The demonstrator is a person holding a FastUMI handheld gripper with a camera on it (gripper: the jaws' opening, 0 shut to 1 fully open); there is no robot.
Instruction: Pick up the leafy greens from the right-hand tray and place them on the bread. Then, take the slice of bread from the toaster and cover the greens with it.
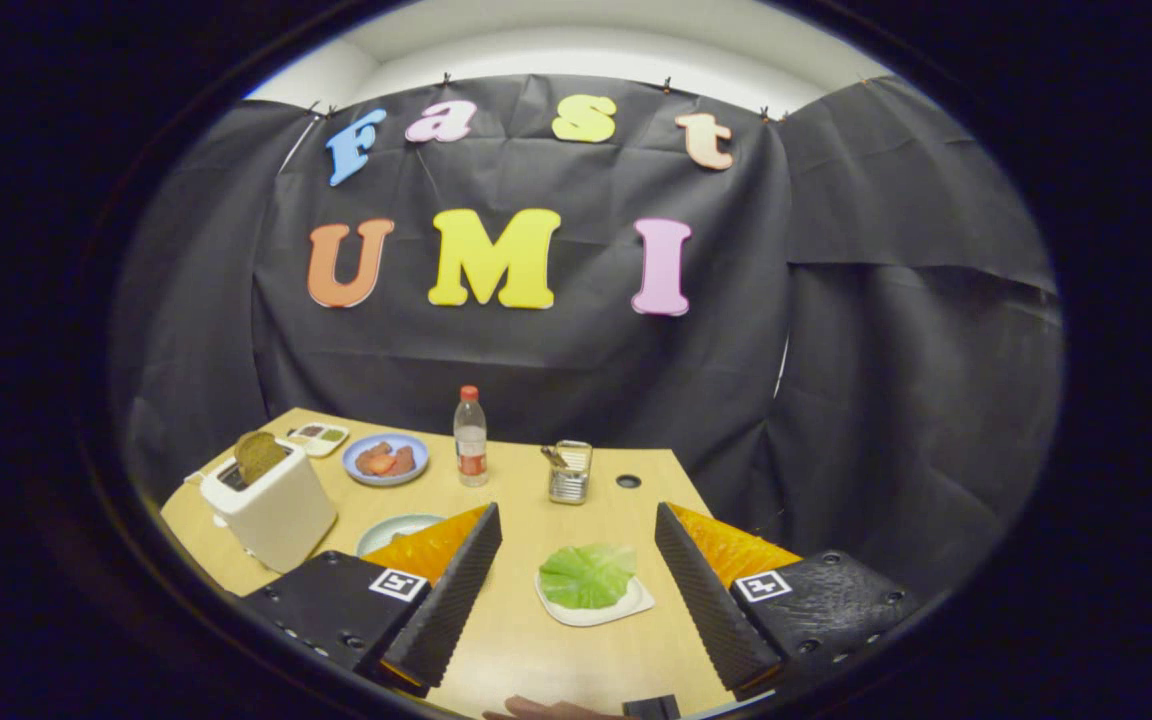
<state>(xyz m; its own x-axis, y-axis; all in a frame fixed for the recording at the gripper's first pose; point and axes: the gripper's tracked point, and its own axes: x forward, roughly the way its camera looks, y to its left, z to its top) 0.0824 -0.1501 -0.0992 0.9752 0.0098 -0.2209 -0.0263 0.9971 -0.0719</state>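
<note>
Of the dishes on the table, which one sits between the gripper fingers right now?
The white tray holding the leafy greens. It lies between the open gripper fingers; the blue plate of red food and the small sauce tray sit far beyond, near the toaster.

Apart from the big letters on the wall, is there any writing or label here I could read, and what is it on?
No text can be read.
Bottle: has a red label, too small to read.
Open gripper, its fingers either side of the greens: square black-and-white coded tags, patterns rather than words.
Toaster and tin: no visible writing.
</note>
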